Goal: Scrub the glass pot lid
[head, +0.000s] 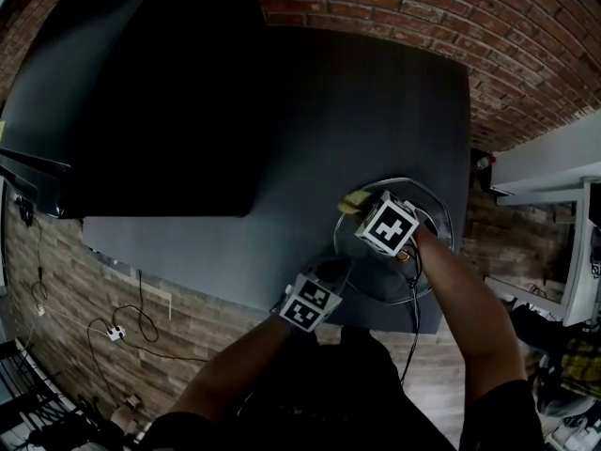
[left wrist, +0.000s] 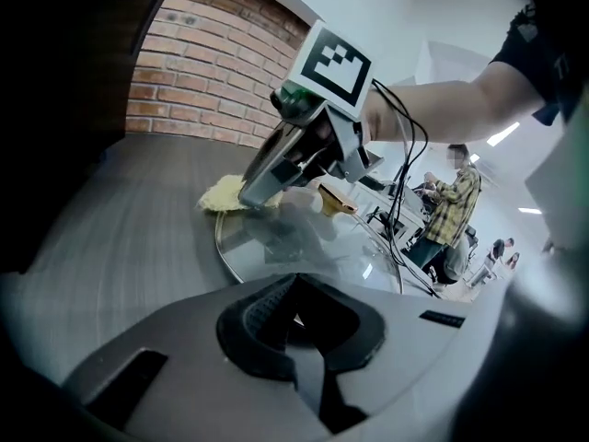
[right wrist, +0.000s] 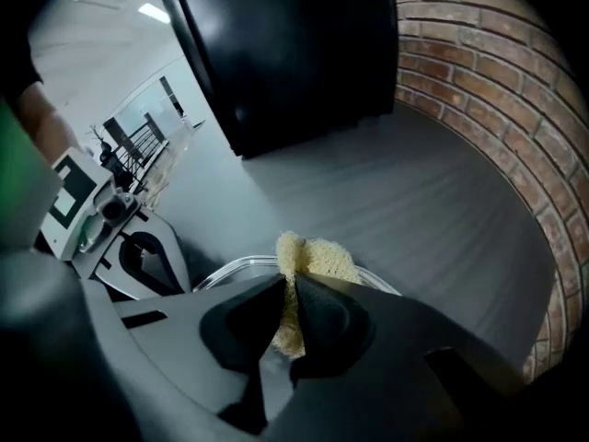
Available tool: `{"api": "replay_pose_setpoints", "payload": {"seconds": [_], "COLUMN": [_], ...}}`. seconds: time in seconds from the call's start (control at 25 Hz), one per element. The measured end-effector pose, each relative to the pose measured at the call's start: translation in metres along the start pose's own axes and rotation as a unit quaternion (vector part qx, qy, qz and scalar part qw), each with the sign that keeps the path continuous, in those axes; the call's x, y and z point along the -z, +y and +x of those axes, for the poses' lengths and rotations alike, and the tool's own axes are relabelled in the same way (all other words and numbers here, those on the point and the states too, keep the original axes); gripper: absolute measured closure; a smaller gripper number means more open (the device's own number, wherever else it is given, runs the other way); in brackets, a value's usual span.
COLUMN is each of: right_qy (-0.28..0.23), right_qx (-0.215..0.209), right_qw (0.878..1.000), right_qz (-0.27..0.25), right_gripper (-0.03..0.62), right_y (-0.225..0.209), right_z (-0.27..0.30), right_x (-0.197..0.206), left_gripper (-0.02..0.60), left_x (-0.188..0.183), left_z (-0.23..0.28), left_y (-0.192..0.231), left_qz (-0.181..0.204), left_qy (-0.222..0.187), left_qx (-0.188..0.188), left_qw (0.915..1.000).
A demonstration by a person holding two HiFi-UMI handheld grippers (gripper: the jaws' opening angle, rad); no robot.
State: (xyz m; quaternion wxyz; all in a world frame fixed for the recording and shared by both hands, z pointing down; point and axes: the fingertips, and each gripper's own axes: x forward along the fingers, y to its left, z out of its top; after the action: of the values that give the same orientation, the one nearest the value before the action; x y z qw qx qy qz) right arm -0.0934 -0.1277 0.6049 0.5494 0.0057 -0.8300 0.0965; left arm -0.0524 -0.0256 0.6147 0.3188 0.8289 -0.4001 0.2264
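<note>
At the near right corner of the dark grey counter (head: 376,111): a glass pot lid (head: 380,275), lying flat, with a metal rim all round. At its far-left rim, overlapping the edge and spilling onto the counter, a yellow sponge (head: 349,199).

Right claw (head: 359,207) clamped on that sponge. In the right gripper view, both pads squeezed into the foam, a tuft sticking out beyond the tips. Held low and tilted over the lid's far edge, sponge pressed down against rim and counter.

Left claw (head: 335,269) at the opposite, near-left edge of the lid, closed down to a sliver. In the left gripper view, the lid's rim running straight in under the pads, a pale glint pinched between them: gripping the lid by its edge.

Lid therefore between the two claws, one at each end, both in contact with it.

Further back, on the counter's left half, a large black box (head: 141,92), well apart from the lid. Beyond the counter, a red brick wall (head: 423,7). Far off past the lid in the left gripper view, people (left wrist: 451,201) standing in a bright room.
</note>
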Motion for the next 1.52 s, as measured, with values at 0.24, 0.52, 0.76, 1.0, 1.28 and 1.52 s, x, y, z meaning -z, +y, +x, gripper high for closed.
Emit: {"api": "replay_pose_setpoints", "payload": {"seconds": [0.24,0.52,0.76,1.0,1.28,1.52], "right_qy": [0.02,0.051,0.068,0.049,0.018,0.019], "right_qx": [-0.033,-0.076,-0.092,-0.089,-0.064,-0.098], "right_qw": [0.997,0.99,0.985,0.991,0.998,0.99], "right_qz": [-0.067,-0.111,-0.129,-0.081,0.009,0.101], "right_gripper": [0.553,0.553,0.553,0.553,0.553,0.553], "right_y": [0.046,0.083,0.097,0.076,0.027,0.008], "right_z": [0.009,0.006,0.005,0.003,-0.004,-0.006], "right_x": [0.004,0.023,0.031,0.022,0.014,0.01], "left_gripper": [0.551,0.551,0.551,0.551,0.551,0.551], "left_x": [0.0,-0.001,-0.001,-0.001,-0.001,-0.002], "left_z": [0.0,0.0,-0.001,-0.002,0.001,0.0], "left_y": [0.0,-0.001,-0.001,-0.001,-0.002,-0.002], "left_qz": [0.0,0.0,0.002,0.001,-0.001,-0.001], "left_qy": [-0.003,-0.004,-0.005,-0.005,-0.003,-0.002], "left_qx": [-0.002,-0.005,-0.007,-0.006,-0.005,-0.003], "left_qw": [1.0,1.0,1.0,1.0,1.0,1.0]}}
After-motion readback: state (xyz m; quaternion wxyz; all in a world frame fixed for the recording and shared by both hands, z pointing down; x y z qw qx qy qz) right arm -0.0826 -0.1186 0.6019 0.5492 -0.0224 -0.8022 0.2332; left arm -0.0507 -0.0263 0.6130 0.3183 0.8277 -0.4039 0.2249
